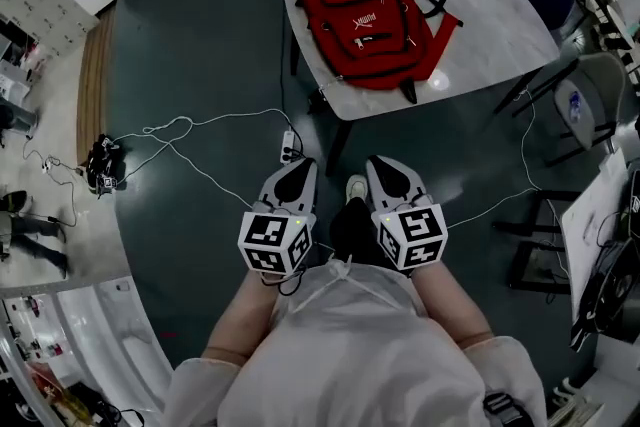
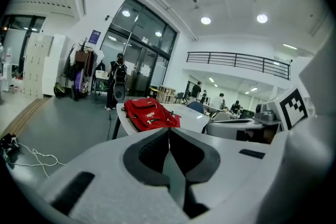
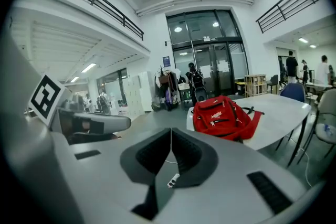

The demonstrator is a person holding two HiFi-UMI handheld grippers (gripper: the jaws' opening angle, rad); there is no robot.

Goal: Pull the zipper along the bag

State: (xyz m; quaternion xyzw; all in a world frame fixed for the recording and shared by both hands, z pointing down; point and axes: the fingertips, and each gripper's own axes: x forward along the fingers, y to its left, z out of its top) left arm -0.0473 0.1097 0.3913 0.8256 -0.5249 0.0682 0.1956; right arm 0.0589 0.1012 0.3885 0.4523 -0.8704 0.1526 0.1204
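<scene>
Up ahead on the table (image 1: 500,20), the bag (image 1: 365,15) lies flat, zippers (image 1: 372,39) up, likely for easy reach; your left gripper (image 1: 298,171) and right gripper (image 1: 386,169) are closed, empty, well short.

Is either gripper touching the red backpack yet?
No, the left gripper and right gripper hover over the floor, well short of the red backpack on the table.

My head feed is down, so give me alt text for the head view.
A red backpack lies flat on a pale table ahead of the person. The left gripper and right gripper are side by side near the body, shut and empty, above a dark floor.
</scene>
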